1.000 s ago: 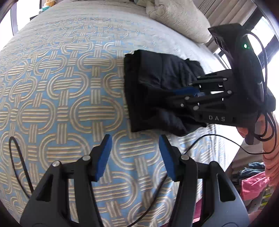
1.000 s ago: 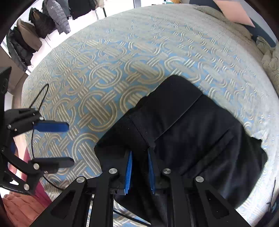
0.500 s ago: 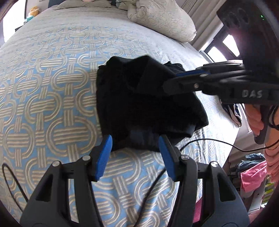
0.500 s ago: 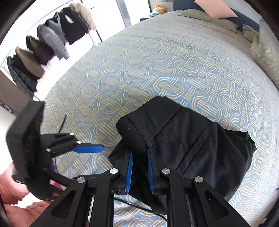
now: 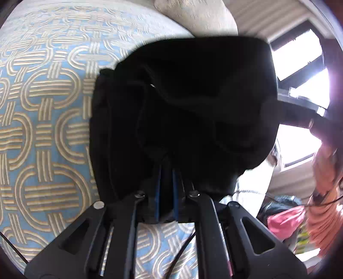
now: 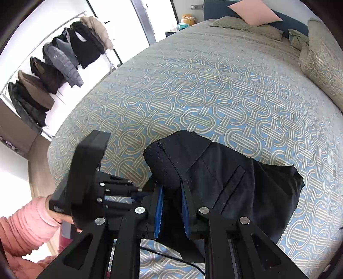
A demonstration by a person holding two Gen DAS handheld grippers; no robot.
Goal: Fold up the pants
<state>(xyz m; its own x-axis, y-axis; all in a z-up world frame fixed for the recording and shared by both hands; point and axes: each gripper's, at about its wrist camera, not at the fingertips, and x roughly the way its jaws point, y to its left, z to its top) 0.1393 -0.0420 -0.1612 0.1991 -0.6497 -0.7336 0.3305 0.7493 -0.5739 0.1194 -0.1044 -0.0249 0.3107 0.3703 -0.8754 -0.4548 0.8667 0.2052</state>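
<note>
Wide bed (image 6: 214,90) under a blue quilt patterned with interlocking beige rings, filling most of the right wrist view. Beige pillows (image 6: 321,64) piled at 2 o'clock, a pink cushion (image 6: 255,12) at 1 o'clock against a dark headboard. Clothes rack (image 6: 57,64) hung with dark and grey jackets at 10 o'clock, beyond the edge of the bed.

Black pants (image 6: 231,182), folded into a thick bundle, at the near edge of the bed, about 5 o'clock in the right wrist view. Far side of the bundle spread on the quilt toward 3 o'clock; near folded edge lifted off the quilt and bulging above the blue pads.

Right claw (image 6: 171,203) at 6 o'clock, clenched on that near folded edge, fabric pinched between its pads.

Left claw (image 5: 166,193) at 6 o'clock in its own blurred view, closing, with a fold of the pants' near edge between its blue pads and the pads pressed against the cloth. Rest of the garment hanging as a dark mass across the middle of that view. Seen from the right wrist, the left tool's black body at 8 o'clock, its tips reaching in toward the bundle just beside the right claw.

Pink ribbed sleeve (image 6: 23,223) at 8 o'clock, holding that left tool. Thin black cable (image 6: 171,259) across the quilt at 6 o'clock.
</note>
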